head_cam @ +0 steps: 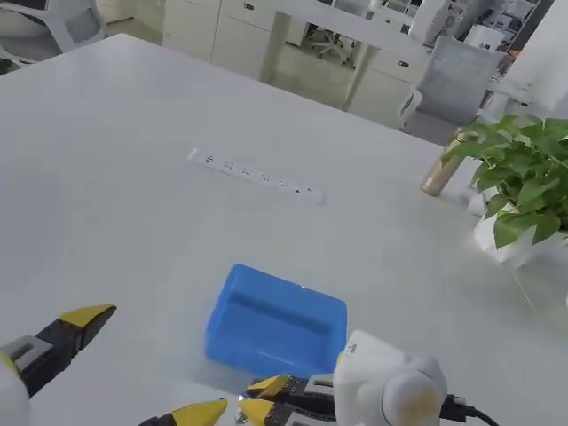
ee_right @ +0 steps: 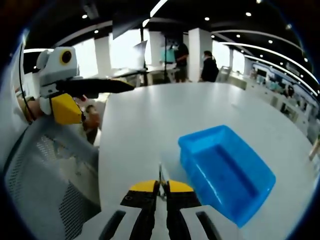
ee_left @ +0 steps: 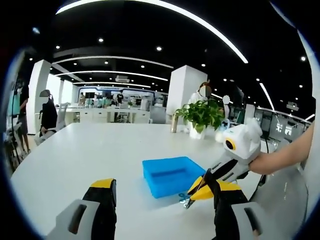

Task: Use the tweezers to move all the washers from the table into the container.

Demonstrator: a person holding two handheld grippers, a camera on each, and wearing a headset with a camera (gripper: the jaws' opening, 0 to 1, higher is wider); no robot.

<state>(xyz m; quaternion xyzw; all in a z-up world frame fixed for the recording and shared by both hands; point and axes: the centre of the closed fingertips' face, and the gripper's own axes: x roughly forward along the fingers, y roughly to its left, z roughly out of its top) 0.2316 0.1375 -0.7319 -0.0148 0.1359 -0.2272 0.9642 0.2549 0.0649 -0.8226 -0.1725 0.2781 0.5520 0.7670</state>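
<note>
The blue container sits on the white table near its front edge. My left gripper is open at the bottom left, its yellow-tipped jaws spread wide. My right gripper, just in front of the container, is shut on thin tweezers. In the left gripper view the right gripper comes in from the right, and the tweezers point at the table beside the container. A small metallic piece at their tip is too small to identify. The container looks empty inside.
A white power strip lies across the middle of the table. At the far right stand a green plant in a white pot and a gold bottle. Chairs and desks lie beyond the far edge.
</note>
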